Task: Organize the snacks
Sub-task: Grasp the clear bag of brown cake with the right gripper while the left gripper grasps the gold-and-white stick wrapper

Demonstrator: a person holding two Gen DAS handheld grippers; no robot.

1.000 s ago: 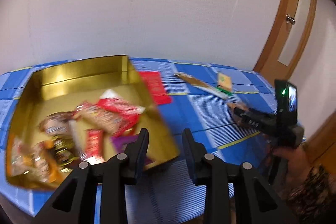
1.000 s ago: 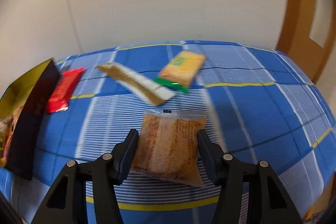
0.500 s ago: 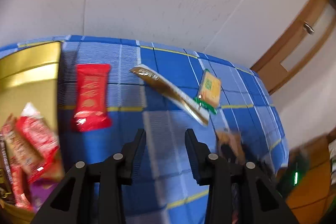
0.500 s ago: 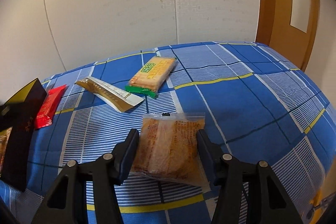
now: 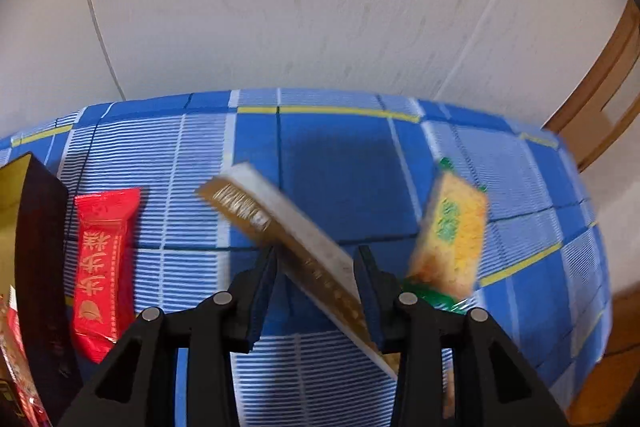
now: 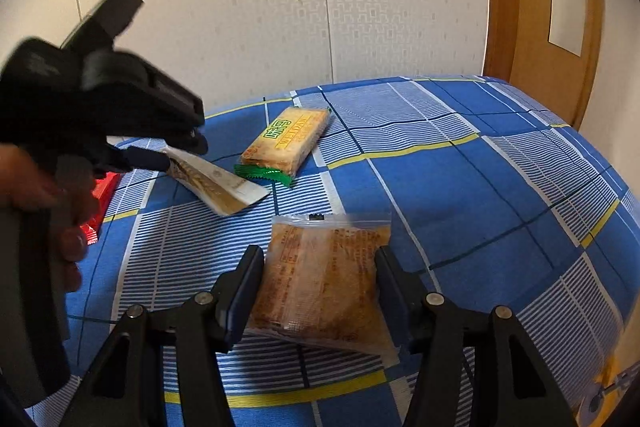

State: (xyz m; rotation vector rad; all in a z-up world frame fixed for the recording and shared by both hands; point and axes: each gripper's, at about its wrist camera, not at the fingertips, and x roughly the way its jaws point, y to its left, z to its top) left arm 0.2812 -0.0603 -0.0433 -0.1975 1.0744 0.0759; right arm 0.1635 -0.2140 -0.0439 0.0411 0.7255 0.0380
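The left hand-held gripper [image 5: 316,287], black plastic, has just been opening its jaws and straddles, without gripping, a long flat gold-and-white sachet [image 5: 288,247] lying on the bench's [image 5: 340,167] blue plaid cloth. The right hand-held gripper [image 6: 320,291] stands part open around a clear crinkly pouch of orange-brown snack [image 6: 324,279], pads not visibly pressing. Beyond lie a yellow green-ended cracker pack [image 6: 286,143] with blurred lettering, a glossy red bar [image 5: 105,267] with gold Chinese characters, and the gold tin's dark wall [image 5: 40,267].
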